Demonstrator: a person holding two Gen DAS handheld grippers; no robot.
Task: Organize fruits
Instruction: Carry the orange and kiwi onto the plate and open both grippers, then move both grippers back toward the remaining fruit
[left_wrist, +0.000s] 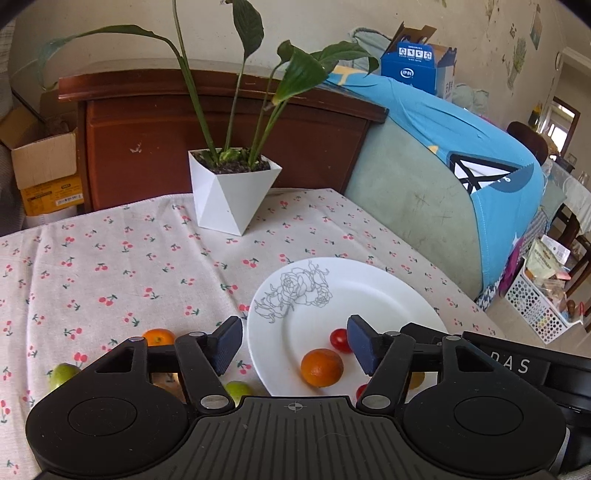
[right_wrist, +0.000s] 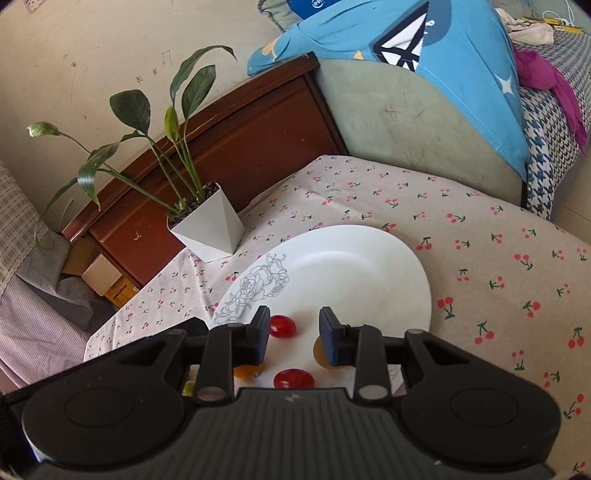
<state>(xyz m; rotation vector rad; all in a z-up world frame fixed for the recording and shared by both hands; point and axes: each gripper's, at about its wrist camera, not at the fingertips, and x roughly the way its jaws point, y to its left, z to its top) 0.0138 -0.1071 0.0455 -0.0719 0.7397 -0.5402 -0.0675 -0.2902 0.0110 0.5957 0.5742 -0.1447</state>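
Fruits sit partly on the white plate (left_wrist: 369, 291), partly on the cherry-print cloth (left_wrist: 110, 258). We see our left gripper (left_wrist: 295, 345) with fingers spread apart, nothing between the pads; an orange fruit (left_wrist: 321, 367) lies on the plate just below the gap, nearer the right finger (left_wrist: 360, 343), and a cherry tomato (left_wrist: 340, 340) touches or nearly touches that finger's inner side. Outside the left finger (left_wrist: 229, 341), on the cloth, sit a second orange fruit (left_wrist: 159, 336) and two green fruits (left_wrist: 63, 373) (left_wrist: 238, 389), partly hidden by the gripper body. Our right gripper (right_wrist: 291, 334) has fingers narrowly parted, clasping nothing; one cherry tomato (right_wrist: 282, 326) lies just beside its left finger (right_wrist: 260, 336), another red tomato (right_wrist: 293, 378) below the gap, a brownish fruit (right_wrist: 319, 352) half hidden behind the right finger (right_wrist: 330, 338). A potted plant (left_wrist: 232, 192) stands well beyond both grippers.
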